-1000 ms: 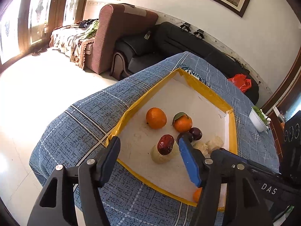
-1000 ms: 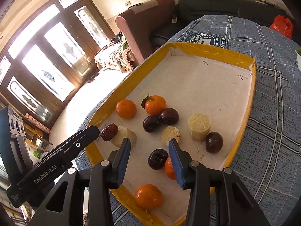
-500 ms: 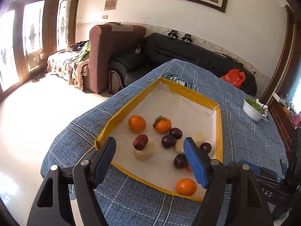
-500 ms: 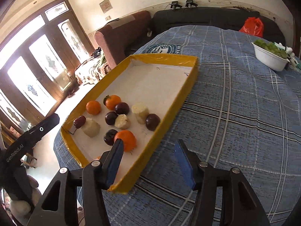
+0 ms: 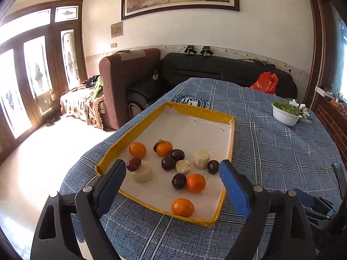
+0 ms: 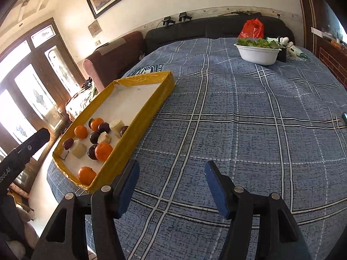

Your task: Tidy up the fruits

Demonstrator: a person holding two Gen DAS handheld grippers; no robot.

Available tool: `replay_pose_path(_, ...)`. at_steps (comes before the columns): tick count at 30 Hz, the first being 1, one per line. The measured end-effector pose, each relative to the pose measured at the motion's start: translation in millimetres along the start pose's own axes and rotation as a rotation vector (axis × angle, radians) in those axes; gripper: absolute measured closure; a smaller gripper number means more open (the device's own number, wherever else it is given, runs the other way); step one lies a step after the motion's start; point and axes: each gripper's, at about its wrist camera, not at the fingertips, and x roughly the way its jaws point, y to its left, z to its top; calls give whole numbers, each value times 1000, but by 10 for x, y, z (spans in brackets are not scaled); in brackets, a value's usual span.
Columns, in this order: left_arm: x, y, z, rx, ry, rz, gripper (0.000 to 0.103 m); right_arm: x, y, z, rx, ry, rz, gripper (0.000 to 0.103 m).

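Note:
A yellow-rimmed tray (image 5: 232, 138) with a white floor lies on the blue checked tablecloth. In it are several oranges, one nearest me (image 5: 182, 206), several dark plums (image 5: 179, 181), a red date (image 5: 133, 164) and pale cut chunks (image 5: 201, 156). My left gripper (image 5: 172, 178) is open and empty, held back above the tray's near edge. My right gripper (image 6: 171, 177) is open and empty over bare cloth, to the right of the tray (image 6: 151, 110). The fruits show there too, with an orange (image 6: 86, 174) at the near corner.
A white bowl of greens (image 6: 257, 53) stands far right on the table (image 6: 238, 130). A red bag (image 5: 265, 82) lies on the black sofa behind. A brown armchair (image 5: 123, 80) stands left. A phone edge (image 6: 344, 116) shows at the right.
Both grippers have pulled back and up from the tray. The right one has swung right, off the tray and over bare cloth. Both stayed open. The fruits have not moved.

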Motion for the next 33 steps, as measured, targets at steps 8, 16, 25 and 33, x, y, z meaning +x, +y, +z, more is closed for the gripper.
replay_pose_path(8,-120,-255,-12,67,-54,88,6,-176,-66,-89,-6,-51,-23,27)
replay_pose_path(16,16,-406,-95,96,8,41,6,-266,-28,-112,-59,-97,-72,22)
replay_pose_path(25,101,-379,-160,89,52,16,6,-229,105,-170,-131,-105,-118,18)
replay_pose_path(33,165,-223,-180,51,80,3,6,-164,169,-195,-152,-94,-133,17)
